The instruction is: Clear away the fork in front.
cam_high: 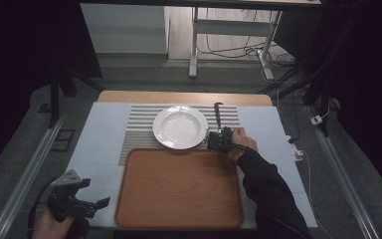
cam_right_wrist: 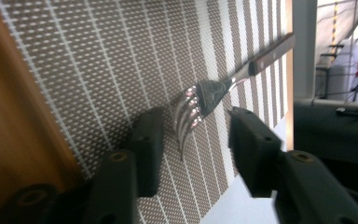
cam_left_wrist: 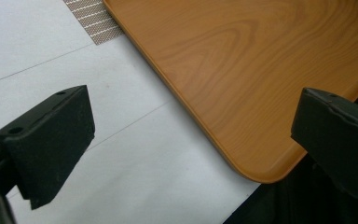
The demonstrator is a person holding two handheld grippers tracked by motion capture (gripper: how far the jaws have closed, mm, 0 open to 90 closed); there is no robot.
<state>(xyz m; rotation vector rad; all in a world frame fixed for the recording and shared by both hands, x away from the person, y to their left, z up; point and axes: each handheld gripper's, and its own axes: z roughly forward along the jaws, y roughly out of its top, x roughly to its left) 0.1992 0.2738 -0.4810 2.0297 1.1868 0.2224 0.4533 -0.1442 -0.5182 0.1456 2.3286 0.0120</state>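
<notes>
The right gripper (cam_high: 219, 139) sits on the striped placemat (cam_high: 138, 134) at about 3 o'clock from the white plate (cam_high: 180, 126), just beyond the far right corner of the wooden tray (cam_high: 179, 186). A fork (cam_high: 218, 115) with a dark wooden handle lies on the placemat, its handle running away toward 12 o'clock and its tines pointing back toward the gripper. In the right gripper view, the fork (cam_right_wrist: 214, 95) has its tines lying between the two black jaws of the right gripper (cam_right_wrist: 193, 140), the handle stretching off toward 2 o'clock. A gap shows on each side of the tines, so the jaws stand released around them and are not grasping the fork. The tray's rim (cam_right_wrist: 9, 107) shows along the left edge of that view, and the placemat (cam_right_wrist: 121, 56) spreads under the jaws.

The left gripper (cam_high: 97, 203) is held low at about 8 o'clock from the tray, over the pale table cover (cam_high: 102, 129), with the person's left hand (cam_high: 52, 226) around its body. In the left gripper view, its jaws stand wide apart and released, with nothing between them. The left gripper (cam_left_wrist: 193, 135) looks down on the near corner of the tray (cam_left_wrist: 261, 70) and the table cover (cam_left_wrist: 37, 42); a corner of the placemat (cam_left_wrist: 93, 18) shows at about 11 o'clock.

The plate lies on the placemat, just beyond the tray's far edge.
</notes>
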